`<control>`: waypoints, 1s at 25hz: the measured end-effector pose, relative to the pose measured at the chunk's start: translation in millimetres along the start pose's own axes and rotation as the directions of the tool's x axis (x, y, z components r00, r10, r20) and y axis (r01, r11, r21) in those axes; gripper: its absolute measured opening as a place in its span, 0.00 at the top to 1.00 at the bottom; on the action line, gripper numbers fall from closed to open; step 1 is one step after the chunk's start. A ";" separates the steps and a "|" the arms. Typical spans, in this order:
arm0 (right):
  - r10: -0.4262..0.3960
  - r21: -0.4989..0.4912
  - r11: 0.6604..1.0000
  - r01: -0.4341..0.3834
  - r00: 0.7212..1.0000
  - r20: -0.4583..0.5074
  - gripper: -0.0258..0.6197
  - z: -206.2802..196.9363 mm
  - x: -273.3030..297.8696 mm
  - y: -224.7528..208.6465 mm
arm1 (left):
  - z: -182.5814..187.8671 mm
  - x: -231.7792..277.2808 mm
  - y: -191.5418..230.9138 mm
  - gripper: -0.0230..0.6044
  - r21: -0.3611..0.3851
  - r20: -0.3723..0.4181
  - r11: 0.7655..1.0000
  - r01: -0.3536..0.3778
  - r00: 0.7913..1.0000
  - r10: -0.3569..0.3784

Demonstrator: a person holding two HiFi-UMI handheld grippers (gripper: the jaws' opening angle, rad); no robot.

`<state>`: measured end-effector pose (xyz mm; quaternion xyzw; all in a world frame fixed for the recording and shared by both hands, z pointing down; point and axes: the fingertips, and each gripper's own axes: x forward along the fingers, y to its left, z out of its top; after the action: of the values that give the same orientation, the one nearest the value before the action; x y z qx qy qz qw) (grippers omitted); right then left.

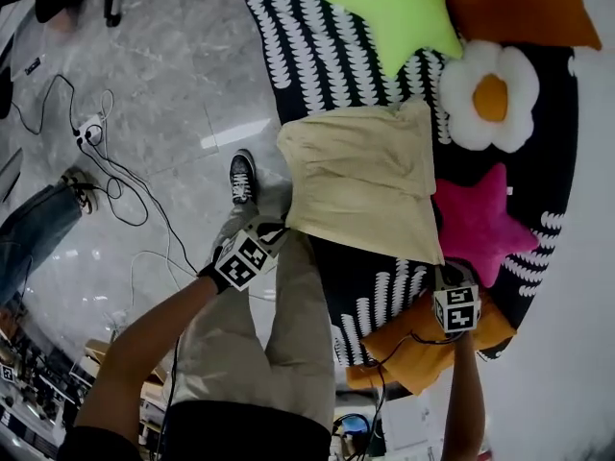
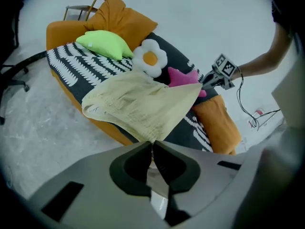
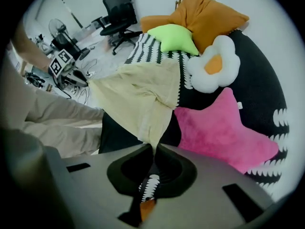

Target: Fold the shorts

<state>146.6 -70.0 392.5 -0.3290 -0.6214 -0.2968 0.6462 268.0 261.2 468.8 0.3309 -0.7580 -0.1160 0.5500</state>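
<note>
One shorts [image 1: 360, 176], left gripper [image 1: 281, 227] clamped at its 7 o'clock corner, right gripper [image 1: 442, 269] clamped at 5, two stars, green star [image 1: 389, 8], pink star [image 1: 480, 221]

One pair of cream shorts [image 1: 360, 176]. Two grippers: left gripper [image 2: 152, 144] at seven o'clock of the shorts, right gripper [image 3: 155, 149] at five. Two star cushions: lime star [image 1: 394, 8] at twelve, pink star [image 1: 480, 221] at four. One flower cushion [image 1: 490, 94] at two. Two orange cushions: far cushion [image 1: 524, 3] at one, near cushion [image 1: 413, 353] at six. One patterned cover [image 1: 317, 56].
</note>
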 end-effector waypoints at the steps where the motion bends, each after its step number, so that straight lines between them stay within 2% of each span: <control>1: 0.006 0.001 1.000 -0.006 1.000 0.000 0.91 0.8 -3.3 0.4 | -3.3 -5.2 -4.7 0.92 -0.004 0.001 1.000 0.010 1.000 -0.010; 3: -0.001 -0.010 1.000 0.001 1.000 0.028 0.91 18.8 -6.0 -5.6 | 3.3 -15.2 -1.4 0.92 -0.023 0.025 1.000 0.007 1.000 -0.007; 5: -0.024 -0.034 0.999 0.027 0.996 0.087 0.91 60.5 -3.8 -22.6 | 26.3 -26.0 19.3 0.92 -0.058 0.075 0.998 -0.026 0.997 0.031; 8: -0.068 -0.045 0.996 0.078 0.978 0.198 0.91 158.3 9.4 -66.4 | 73.6 -34.4 71.2 0.92 -0.120 0.169 0.986 -0.112 0.977 0.131; 11: -0.107 -0.001 0.994 0.111 0.960 0.259 0.89 263.5 42.7 -114.7 | 111.3 -28.1 134.9 0.91 -0.213 0.178 0.953 -0.217 0.950 0.256; 12: -0.125 0.032 0.992 0.120 0.959 0.255 0.68 292.3 52.5 -126.1 | 118.3 -26.4 155.0 0.86 -0.232 0.158 0.937 -0.259 0.941 0.300; 13: -0.135 0.067 0.990 0.122 0.959 0.248 0.49 316.5 57.5 -132.2 | 124.2 -27.2 171.4 0.77 -0.230 0.138 0.926 -0.300 0.932 0.336; 14: -0.146 0.095 0.987 0.126 0.957 0.251 0.43 336.4 56.4 -134.2 | 130.4 -30.5 183.4 0.70 -0.211 0.127 0.919 -0.333 0.923 0.364; 16: -0.190 0.108 0.980 0.165 0.935 0.298 0.40 360.5 42.3 -131.8 | 142.4 -39.6 194.4 0.70 -0.165 0.134 0.915 -0.369 0.911 0.391; 18: -0.215 0.059 0.976 0.208 0.908 0.359 0.40 356.1 34.8 -119.6 | 139.7 -38.2 189.2 0.69 -0.149 0.132 0.923 -0.355 0.918 0.375; 21: -0.162 -0.040 0.980 0.193 0.905 0.394 0.41 301.7 51.7 -88.8 | 106.5 -9.6 161.3 0.67 -0.162 0.075 0.949 -0.272 0.955 0.286; 23: -0.121 -0.031 0.989 0.144 0.914 0.386 0.44 253.0 68.0 -81.0 | 85.6 13.6 137.1 0.65 -0.166 0.032 0.962 -0.218 0.973 0.227; 25: -0.092 0.044 0.996 0.081 0.926 0.367 0.45 207.1 80.7 -85.2 | 74.3 35.9 116.7 0.65 -0.160 0.005 0.971 -0.175 0.984 0.178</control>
<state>-42.6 44.7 480.2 -0.3421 -0.7495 -0.2493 0.5090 150.3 312.6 531.6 0.2160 -0.7781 -0.1297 0.5754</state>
